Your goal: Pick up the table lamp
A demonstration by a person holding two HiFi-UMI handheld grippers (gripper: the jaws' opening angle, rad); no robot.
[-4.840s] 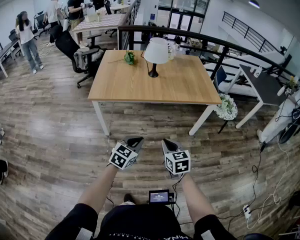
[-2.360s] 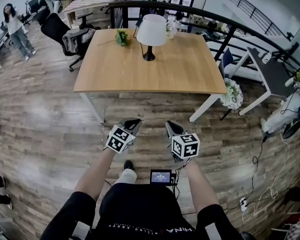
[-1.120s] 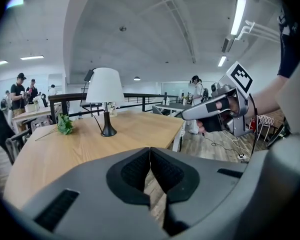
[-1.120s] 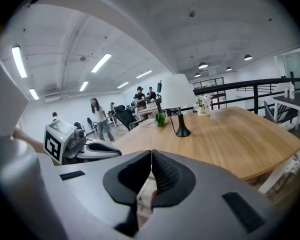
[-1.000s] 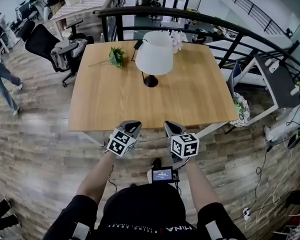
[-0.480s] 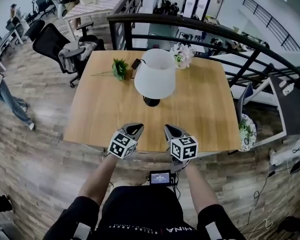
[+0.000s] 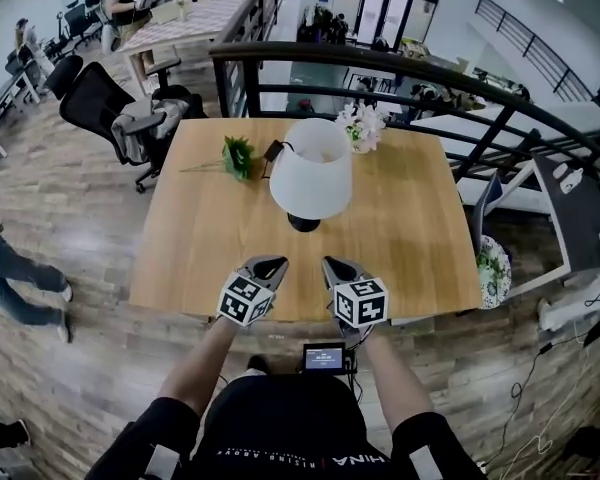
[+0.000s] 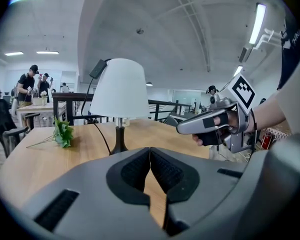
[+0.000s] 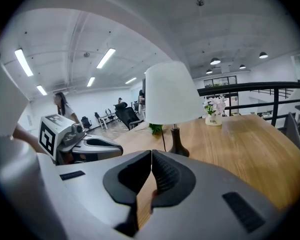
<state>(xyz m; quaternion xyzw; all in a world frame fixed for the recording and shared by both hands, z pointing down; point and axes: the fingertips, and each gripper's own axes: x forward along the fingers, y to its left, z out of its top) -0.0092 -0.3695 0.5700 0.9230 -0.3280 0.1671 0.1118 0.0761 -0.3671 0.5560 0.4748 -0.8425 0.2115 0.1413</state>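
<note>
The table lamp (image 7: 311, 180) has a white shade, a slim stem and a black base, and stands upright mid-table on the wooden table (image 7: 190, 258). Both grippers hover over the table's near edge, short of the lamp and apart from it. My left gripper (image 7: 272, 263) is shut and empty; its own view has the lamp (image 8: 118, 89) ahead, slightly left of the closed jaws (image 8: 150, 149). My right gripper (image 7: 330, 263) is shut and empty too, with the lamp (image 9: 172, 93) ahead, slightly right of its jaws (image 9: 152, 151). A black cord runs from the lamp toward the table's far side.
A green plant sprig (image 7: 238, 155) and a black plug (image 7: 272, 152) lie left of the lamp. A small vase of flowers (image 7: 358, 126) stands behind it. A black railing (image 7: 400, 68) runs past the table's far edge. An office chair (image 7: 115, 103) stands at the left.
The view has come up to the table. Both grippers, earlier over the floor, now hang over the table's near edge, and the lamp looms closer. Jaws stayed shut.
</note>
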